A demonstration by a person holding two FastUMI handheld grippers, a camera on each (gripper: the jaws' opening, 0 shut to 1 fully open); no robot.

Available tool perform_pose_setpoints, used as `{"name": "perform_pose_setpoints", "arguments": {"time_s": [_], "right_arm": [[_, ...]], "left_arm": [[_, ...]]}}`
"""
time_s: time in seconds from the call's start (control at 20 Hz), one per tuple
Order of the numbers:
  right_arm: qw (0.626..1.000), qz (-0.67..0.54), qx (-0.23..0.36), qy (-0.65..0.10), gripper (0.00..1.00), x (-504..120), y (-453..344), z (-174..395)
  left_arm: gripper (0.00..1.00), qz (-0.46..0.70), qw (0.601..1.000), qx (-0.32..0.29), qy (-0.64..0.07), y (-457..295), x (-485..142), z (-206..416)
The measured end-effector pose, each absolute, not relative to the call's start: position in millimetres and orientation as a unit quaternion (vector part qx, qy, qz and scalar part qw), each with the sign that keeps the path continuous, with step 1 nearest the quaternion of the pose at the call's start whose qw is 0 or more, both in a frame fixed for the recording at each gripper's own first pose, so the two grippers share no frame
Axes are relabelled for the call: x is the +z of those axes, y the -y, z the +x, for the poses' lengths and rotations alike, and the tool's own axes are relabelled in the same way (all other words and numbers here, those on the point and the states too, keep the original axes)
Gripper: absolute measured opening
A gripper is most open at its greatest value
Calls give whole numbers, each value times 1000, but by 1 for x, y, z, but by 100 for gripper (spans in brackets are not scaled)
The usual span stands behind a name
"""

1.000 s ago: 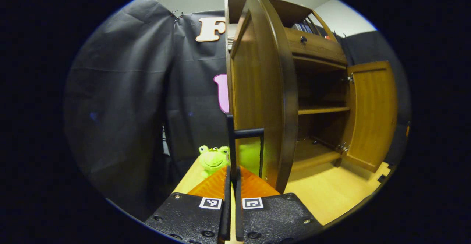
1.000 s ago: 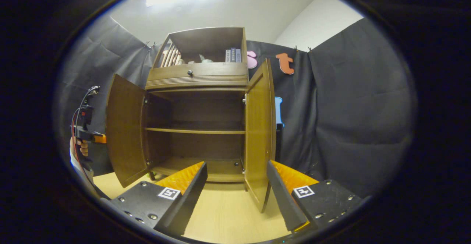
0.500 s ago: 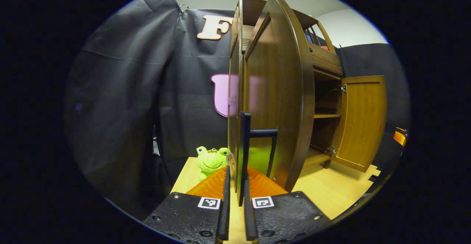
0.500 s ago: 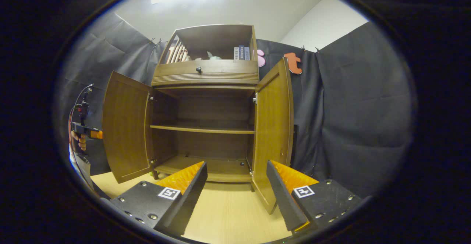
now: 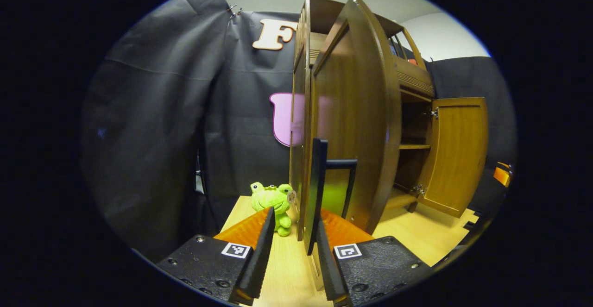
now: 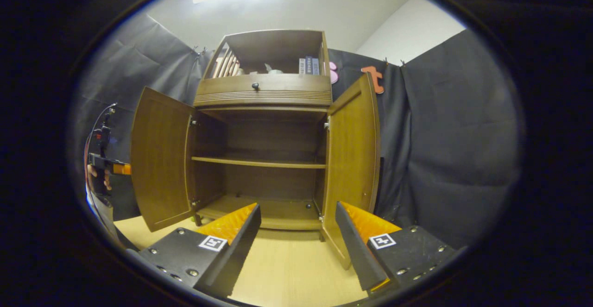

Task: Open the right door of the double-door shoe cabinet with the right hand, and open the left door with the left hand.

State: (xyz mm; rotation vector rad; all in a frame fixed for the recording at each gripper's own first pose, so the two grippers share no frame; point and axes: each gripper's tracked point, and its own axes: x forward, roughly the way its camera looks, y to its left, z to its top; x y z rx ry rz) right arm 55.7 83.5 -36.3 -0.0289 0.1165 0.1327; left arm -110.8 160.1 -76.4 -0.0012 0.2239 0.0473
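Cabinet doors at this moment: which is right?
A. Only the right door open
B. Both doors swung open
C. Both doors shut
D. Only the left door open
B: in the right gripper view the left door and the right door both stand swung out from the cabinet, baring the shelf inside.

A recording booth rather than a lived-in home: black cloth (image 6: 444, 126) hangs on clips as the walls, with a plain white room wall (image 6: 407, 29) and ceiling above it. A small wooden shoe cabinet (image 6: 266, 96) stands at the back edge of a pale wooden tabletop (image 6: 287, 270), and a green plush frog (image 5: 273, 200) sits near the tabletop's left edge as a household prop.
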Motion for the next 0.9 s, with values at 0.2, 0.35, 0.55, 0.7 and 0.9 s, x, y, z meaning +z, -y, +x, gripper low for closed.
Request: {"name": "perform_pose_setpoints", "arguments": {"time_s": [0.2,0.35,0.55,0.7,0.9], "right_arm": [[996,-9,69,-61,97,-43,-82,57],[996,-15,67,-65,96,-47,-82,58],[996,-18,66,-64,98,-50,-83,60],[995,-21,67,-73,94,-56,-84,59],[994,-27,81,-66,98,-47,-93,58]], "left_arm": [[55,6,994,45,-101,-163,-68,-126],[75,31,991,75,-103,-169,-65,-135],[91,34,988,128,-74,-167,-36,-153],[91,61,987,137,-52,-139,-10,-159],[97,35,992,120,-31,-88,11,-153]]}}
